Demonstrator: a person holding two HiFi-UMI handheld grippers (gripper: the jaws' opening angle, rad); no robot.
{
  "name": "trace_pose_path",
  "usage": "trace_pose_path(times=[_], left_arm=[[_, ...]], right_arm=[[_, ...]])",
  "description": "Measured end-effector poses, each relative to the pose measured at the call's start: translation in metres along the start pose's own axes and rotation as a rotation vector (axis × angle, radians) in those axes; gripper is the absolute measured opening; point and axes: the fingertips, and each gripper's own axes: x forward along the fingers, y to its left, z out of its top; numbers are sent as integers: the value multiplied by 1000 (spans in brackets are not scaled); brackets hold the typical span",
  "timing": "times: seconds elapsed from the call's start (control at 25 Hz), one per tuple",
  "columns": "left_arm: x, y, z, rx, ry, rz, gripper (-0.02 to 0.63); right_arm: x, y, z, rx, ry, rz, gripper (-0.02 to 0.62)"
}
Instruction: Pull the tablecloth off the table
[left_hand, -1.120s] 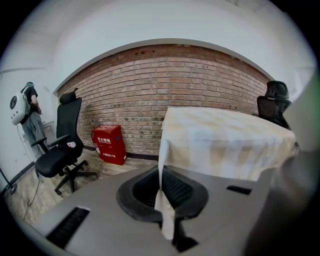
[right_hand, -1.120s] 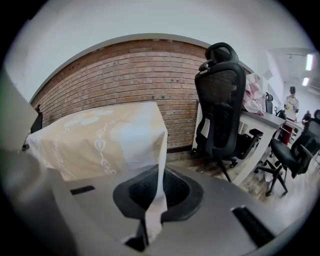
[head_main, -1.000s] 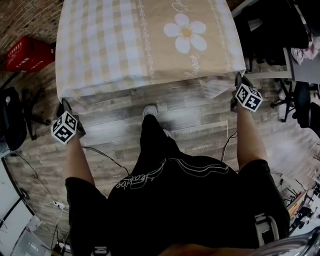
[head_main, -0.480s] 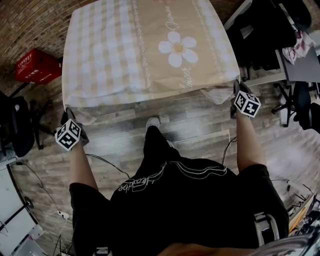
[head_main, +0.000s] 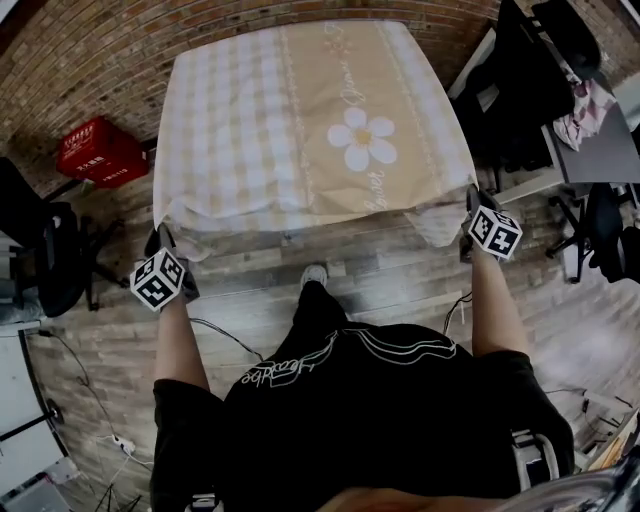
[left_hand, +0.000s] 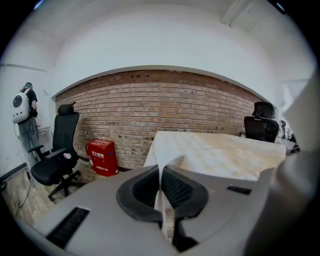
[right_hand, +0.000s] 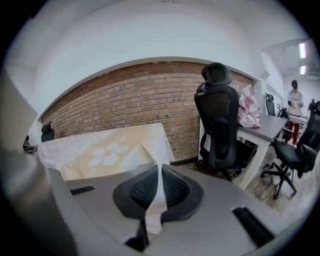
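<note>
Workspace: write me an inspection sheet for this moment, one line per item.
Surface: table hidden under the tablecloth; wood floor in front.
Job's things: tablecloth spread over the top, flower print right of middle.
Clutter: nothing seen on the cloth.
Grippers: left gripper jaws shut on the near left corner; right gripper jaws shut on the near right corner.
Cables: black cable loose on the floor near the person's foot.
Surroundings: brick wall, red box, black chair at left, desk at right.
</note>
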Motion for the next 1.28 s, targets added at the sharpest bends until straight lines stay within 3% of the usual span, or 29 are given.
trace_pose_path(times=[0.24,0.64,1.0,1.28], left_arm=[[-13,-19,30,-29,-3,-48,5],[-60,-81,63,-99,-96,-203,5],[-103,-132,81,-118,-146,-334,5],[-137,-164,82,-116,-145,-366,5]], right_arm=[[-17,41,48,-38,-28,66,-3],[-66,99,86,-114,-122,226,-3],[-100,123,92,-127,-144,325,-2],[-124,137,88,-146,-150,401,-2]])
